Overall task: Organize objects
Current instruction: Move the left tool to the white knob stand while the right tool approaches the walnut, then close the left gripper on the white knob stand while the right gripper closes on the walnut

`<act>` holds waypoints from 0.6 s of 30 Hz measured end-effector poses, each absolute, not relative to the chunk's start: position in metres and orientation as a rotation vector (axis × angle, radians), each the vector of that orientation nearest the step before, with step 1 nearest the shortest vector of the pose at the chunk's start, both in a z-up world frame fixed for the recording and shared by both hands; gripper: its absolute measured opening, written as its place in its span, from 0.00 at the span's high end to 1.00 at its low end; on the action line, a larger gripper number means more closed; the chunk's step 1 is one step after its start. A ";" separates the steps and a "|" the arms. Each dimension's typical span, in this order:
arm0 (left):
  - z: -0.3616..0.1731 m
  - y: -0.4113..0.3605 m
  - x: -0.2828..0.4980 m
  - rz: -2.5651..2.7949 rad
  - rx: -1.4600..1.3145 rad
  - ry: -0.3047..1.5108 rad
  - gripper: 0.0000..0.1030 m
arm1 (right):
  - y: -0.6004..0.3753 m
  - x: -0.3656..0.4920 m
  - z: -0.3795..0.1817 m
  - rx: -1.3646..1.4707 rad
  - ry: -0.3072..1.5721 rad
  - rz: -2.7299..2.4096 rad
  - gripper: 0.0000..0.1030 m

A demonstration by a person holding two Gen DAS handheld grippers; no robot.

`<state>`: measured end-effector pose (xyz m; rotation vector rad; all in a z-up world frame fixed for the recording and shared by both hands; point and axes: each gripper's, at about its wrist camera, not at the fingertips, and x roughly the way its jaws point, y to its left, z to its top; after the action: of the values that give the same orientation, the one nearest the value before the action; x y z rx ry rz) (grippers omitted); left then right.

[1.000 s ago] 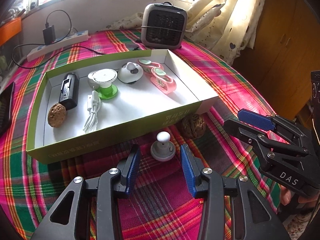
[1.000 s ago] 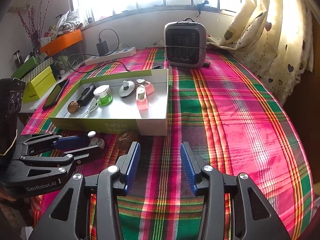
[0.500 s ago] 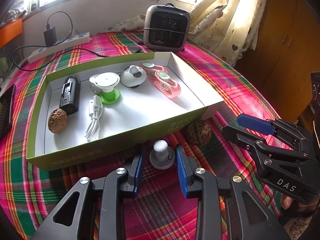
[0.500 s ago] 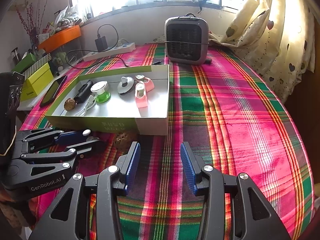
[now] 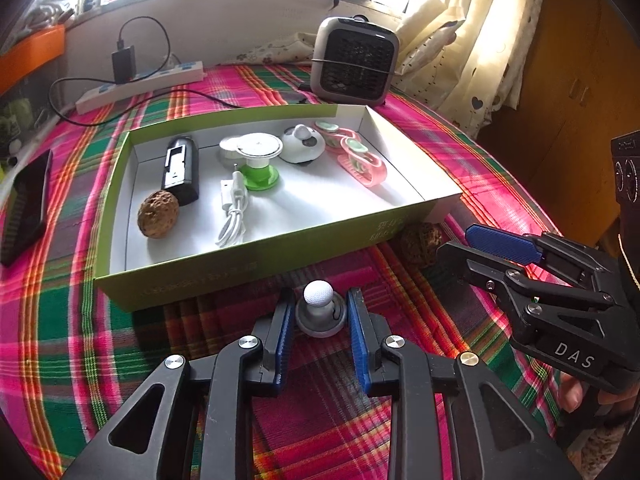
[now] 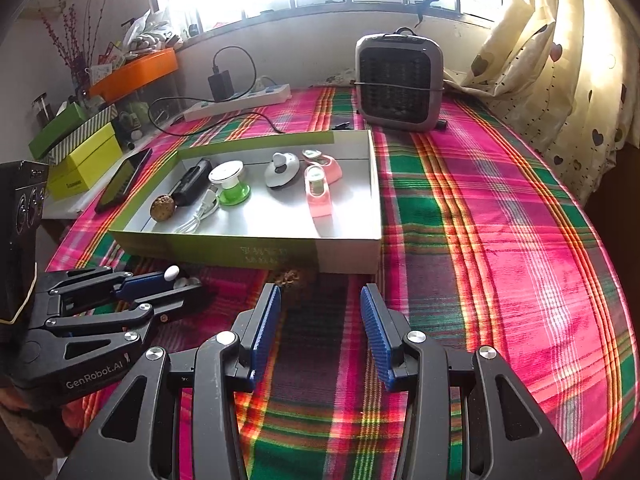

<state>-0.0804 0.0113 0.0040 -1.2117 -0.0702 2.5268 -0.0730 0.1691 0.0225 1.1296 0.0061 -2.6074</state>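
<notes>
Landmark: I'm placing everything off the green box (image 5: 192, 276), the open tray on the plaid cloth (image 5: 472, 148).
Task thing: the small grey knob (image 5: 320, 314), a white ball on a stubby stem over a grey round base, stands on the cloth just in front of the green box's near wall.
Left gripper (image 5: 320, 332): here we go, its jaws have just been closing in, and now they're narrow with the blue pads hugging the knob's base on both sides. I read that as holding it.
Hedge: the base rim hides the exact pad contact, so the grip may be only a light one.
Handling: I judge it light, rigid plastic, smooth and round, so it could squirt out or twist. The flat-sided base is the place to hold, low down, not the ball on top.
Right gripper (image 6: 320, 316): part open, nothing between the pads, hovering over bare cloth in front of the green box's near right corner.
Second stray: a wrinkled walnut (image 5: 420, 240) lies against the green box's near wall, towards that same corner, just ahead of the right gripper.
Already inside the green box: another walnut, a white cable, a black device, a green-and-white spool, pink clips.
</notes>
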 end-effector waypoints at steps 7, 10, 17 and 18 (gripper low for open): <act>0.004 -0.005 -0.074 2.554 -1.216 -0.074 0.77 | 0.153 -0.080 0.016 1.159 0.020 -2.600 0.58; 0.003 -0.010 -0.073 2.551 -1.212 -0.095 0.77 | 0.149 -0.082 0.013 1.184 0.036 -2.605 0.58; 0.003 -0.015 -0.073 2.541 -1.202 -0.122 0.77 | 0.139 -0.089 0.009 1.229 0.082 -2.610 0.58; 0.003 -0.015 -0.073 2.539 -1.202 -0.127 0.77 | 0.138 -0.090 0.008 1.238 0.084 -2.610 0.58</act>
<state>-0.0732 -0.0152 0.0025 -1.2017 -0.1269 2.5388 -0.0898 0.1385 0.0080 1.2382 0.0840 -2.6096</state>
